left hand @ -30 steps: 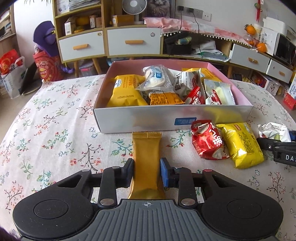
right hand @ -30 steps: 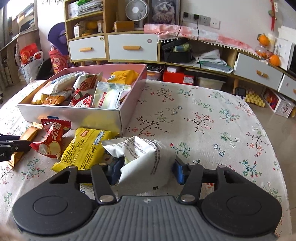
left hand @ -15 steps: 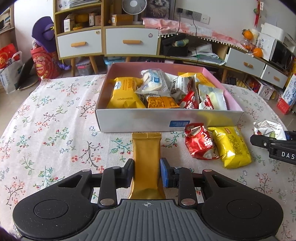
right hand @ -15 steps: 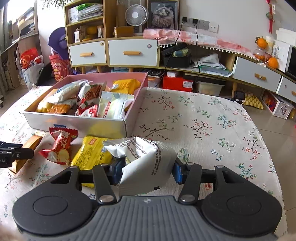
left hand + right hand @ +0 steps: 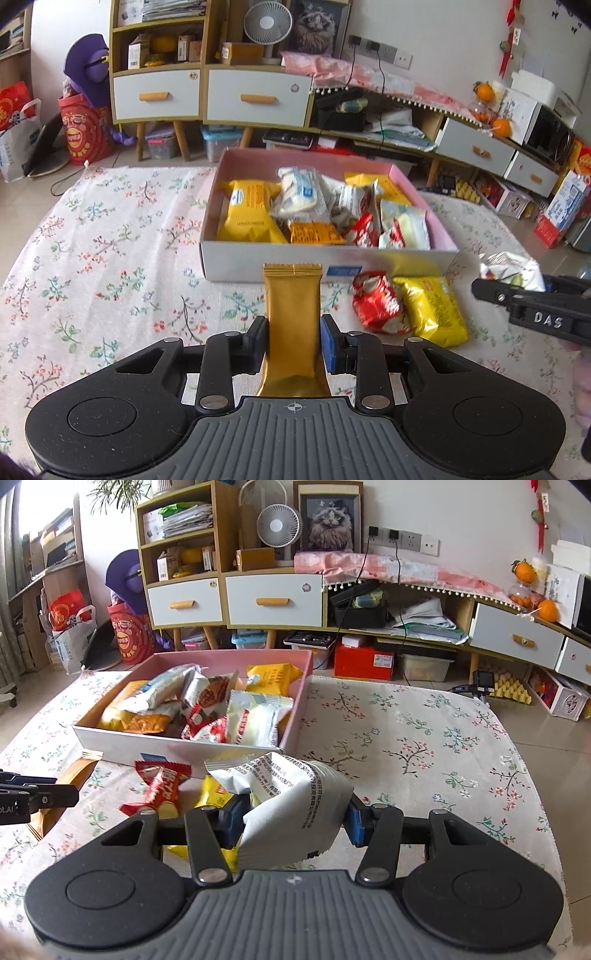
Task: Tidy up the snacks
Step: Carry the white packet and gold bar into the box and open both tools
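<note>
Two hand-held grippers above a floral tabletop. The left gripper has its jaws pinching a gold snack bar, which points toward 12 o'clock at the near wall of the pink-lined box. The right gripper has its jaws pinching a crumpled white snack packet, with the box at its 11 o'clock. The box already holds about nine wrapped snacks (mostly yellow and white). Left to do, by appearance: both held items, plus a red packet and a yellow packet lying just before the box.
</note>
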Tool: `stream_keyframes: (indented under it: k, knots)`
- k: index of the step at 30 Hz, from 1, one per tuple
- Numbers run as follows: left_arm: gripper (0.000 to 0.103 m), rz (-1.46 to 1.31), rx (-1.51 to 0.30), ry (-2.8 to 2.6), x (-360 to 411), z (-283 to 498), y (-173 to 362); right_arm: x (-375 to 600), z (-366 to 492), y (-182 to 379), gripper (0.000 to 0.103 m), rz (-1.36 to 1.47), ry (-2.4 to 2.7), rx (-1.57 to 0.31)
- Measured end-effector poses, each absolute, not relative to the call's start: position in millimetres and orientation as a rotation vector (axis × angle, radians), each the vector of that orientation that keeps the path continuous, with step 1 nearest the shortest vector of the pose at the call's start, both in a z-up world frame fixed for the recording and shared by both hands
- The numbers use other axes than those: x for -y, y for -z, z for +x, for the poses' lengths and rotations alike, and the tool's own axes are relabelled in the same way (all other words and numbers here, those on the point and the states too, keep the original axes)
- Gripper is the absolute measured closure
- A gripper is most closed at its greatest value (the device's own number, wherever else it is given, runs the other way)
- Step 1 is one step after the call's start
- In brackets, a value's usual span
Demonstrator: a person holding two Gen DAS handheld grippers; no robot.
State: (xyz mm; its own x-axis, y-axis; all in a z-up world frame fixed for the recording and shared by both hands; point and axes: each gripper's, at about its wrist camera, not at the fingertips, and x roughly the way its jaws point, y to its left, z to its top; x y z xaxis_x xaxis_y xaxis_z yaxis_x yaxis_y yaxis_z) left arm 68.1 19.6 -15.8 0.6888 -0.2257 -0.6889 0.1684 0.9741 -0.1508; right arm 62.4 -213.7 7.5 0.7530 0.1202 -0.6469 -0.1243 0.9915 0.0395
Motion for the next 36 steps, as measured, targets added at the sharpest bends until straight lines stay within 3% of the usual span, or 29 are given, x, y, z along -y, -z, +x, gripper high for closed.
stream_keyframes:
  k: [11,23,36]
  knots:
    - [0.075,-0.118,-0.72,0.218,-38,108,-9,194,79,-22,0.054,0.029,-0.16,-0.681]
    - [0.075,-0.054,-0.704,0.247,-35,199,-12,170,154,-31,0.054,0.027,-0.228,-0.678]
    - [0.076,-0.029,-0.895,0.226,-31,276,15,159,202,-10,0.054,0.02,-0.217,-0.74]
